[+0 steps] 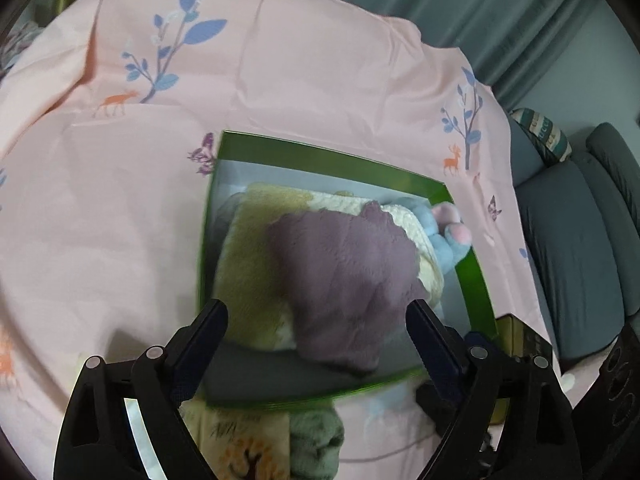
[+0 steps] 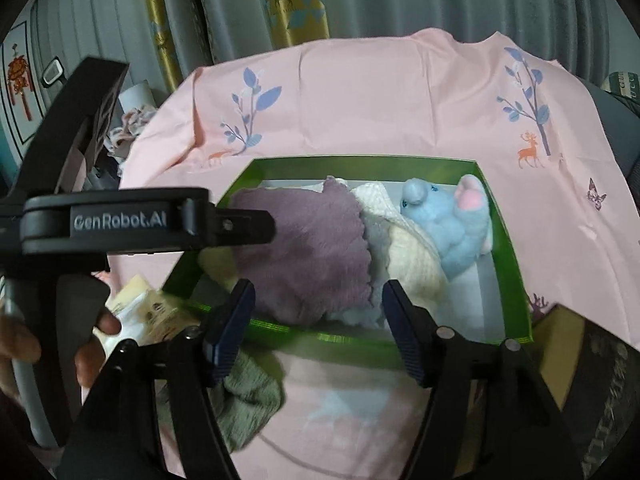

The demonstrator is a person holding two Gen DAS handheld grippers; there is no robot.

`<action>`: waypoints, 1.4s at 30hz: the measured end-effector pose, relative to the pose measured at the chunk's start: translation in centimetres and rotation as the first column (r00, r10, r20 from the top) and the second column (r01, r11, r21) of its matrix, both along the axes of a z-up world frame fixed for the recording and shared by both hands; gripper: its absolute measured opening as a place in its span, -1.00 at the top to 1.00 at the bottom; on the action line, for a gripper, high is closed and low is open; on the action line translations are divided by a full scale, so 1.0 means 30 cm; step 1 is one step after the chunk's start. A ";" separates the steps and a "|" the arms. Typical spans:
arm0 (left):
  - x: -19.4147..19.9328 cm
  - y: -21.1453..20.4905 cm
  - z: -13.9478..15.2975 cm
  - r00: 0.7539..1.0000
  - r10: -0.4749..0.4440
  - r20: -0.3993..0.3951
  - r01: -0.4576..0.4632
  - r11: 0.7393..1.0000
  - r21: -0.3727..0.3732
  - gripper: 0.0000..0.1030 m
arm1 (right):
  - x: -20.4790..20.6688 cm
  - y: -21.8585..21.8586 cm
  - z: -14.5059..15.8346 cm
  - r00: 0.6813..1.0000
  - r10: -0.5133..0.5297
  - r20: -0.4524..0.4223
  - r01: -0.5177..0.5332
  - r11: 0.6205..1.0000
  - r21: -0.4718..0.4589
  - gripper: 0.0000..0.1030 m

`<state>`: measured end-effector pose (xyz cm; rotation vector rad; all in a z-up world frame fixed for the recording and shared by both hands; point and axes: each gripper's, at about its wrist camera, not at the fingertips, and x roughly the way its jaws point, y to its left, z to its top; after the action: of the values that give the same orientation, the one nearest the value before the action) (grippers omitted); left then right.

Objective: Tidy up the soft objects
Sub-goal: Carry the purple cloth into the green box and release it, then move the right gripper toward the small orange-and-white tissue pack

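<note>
Both grippers stand released over the green box (image 1: 472, 280) on the pink sheet (image 1: 280, 80). Left gripper (image 1: 316, 316): jaws spread wide, nothing clamped; the purple cloth (image 1: 344, 272) lies ahead of and between the fingertips, inside the box, on top of the cream towel (image 1: 248, 264). Right gripper (image 2: 318, 294): jaws apart, pads clear of the cloth, which lies in the box just beyond the tips. The blue plush (image 2: 452, 220) occupies the box's right end. A green cloth (image 2: 248, 400) lies outside the box, at its near wall.
</note>
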<state>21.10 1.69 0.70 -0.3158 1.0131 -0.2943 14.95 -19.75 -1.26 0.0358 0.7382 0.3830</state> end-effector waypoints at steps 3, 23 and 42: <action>-0.058 0.030 0.041 1.000 0.011 0.027 -0.011 1.000 0.007 -0.77 | -0.073 -0.026 0.016 1.000 0.011 0.009 -0.012 0.999 0.033 -0.51; -0.513 0.194 0.037 0.990 0.105 0.097 -0.109 0.993 0.041 -0.92 | -0.435 -0.098 -0.009 0.996 0.078 0.048 -0.081 0.995 0.055 -0.82; -0.661 0.034 0.017 0.988 0.017 0.152 -0.042 0.985 0.165 -0.92 | -0.504 -0.180 -0.051 1.000 -0.023 0.010 0.022 0.997 0.075 -0.82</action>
<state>1.27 2.72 1.22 -0.1536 0.8776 -0.2008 -0.17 -25.15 -2.80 0.1122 0.7115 0.3891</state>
